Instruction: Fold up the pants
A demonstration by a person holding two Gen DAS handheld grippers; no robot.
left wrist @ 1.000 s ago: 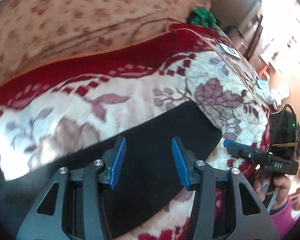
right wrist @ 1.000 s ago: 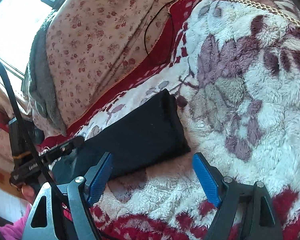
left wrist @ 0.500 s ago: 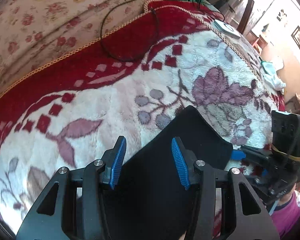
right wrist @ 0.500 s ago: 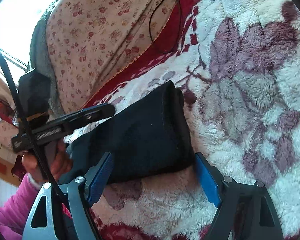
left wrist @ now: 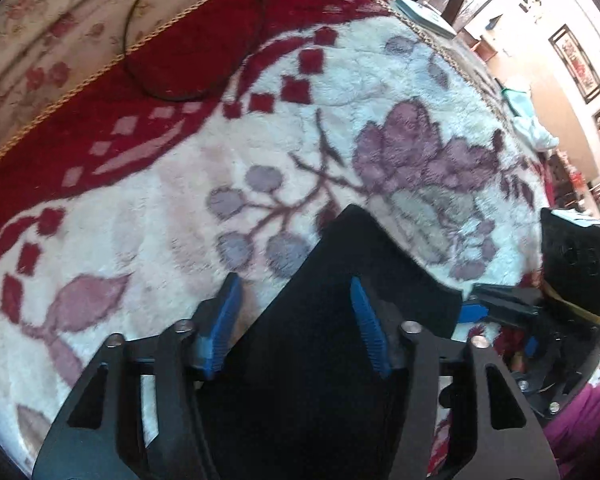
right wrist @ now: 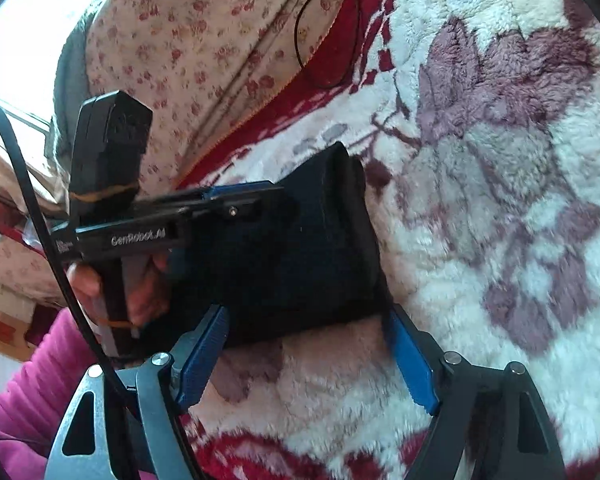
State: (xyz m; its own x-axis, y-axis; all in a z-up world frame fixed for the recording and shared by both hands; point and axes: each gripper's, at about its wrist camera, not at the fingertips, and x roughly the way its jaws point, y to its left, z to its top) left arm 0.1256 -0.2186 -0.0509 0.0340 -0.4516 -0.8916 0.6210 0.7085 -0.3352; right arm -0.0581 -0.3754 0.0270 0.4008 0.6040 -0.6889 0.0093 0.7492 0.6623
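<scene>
Pants: one black pair (left wrist: 340,320), folded into a thick pad, lying on the blanket (left wrist: 180,220); seen also from the right wrist (right wrist: 292,256).
Grippers: two, each with two blue-padded fingers.
Left gripper (left wrist: 296,324): jaws apart, nothing between the pads pressed. Its left pad (left wrist: 224,320) is over the blanket just beside the pants' edge, its right pad (left wrist: 366,328) over the black cloth, so the pants' left edge runs up between the fingers.
Left gripper from the right wrist (right wrist: 236,204): it lies across the top of the pants' near-left part, held by one hand (right wrist: 140,280) in a pink sleeve.
Right gripper (right wrist: 308,356): jaws wide apart, straddling the pants' near end; the left pad (right wrist: 204,356) sits at the lower edge of the cloth and the right pad (right wrist: 412,364) at its corner. Whether the pads touch the cloth is hard to tell.
Blanket: one, fluffy, white with purple flowers and a red border.
Cable: one thin black loop (left wrist: 188,40) on the red border, well apart from the pants.
Floral sheet: one (right wrist: 204,40), beyond the blanket's corded edge.
</scene>
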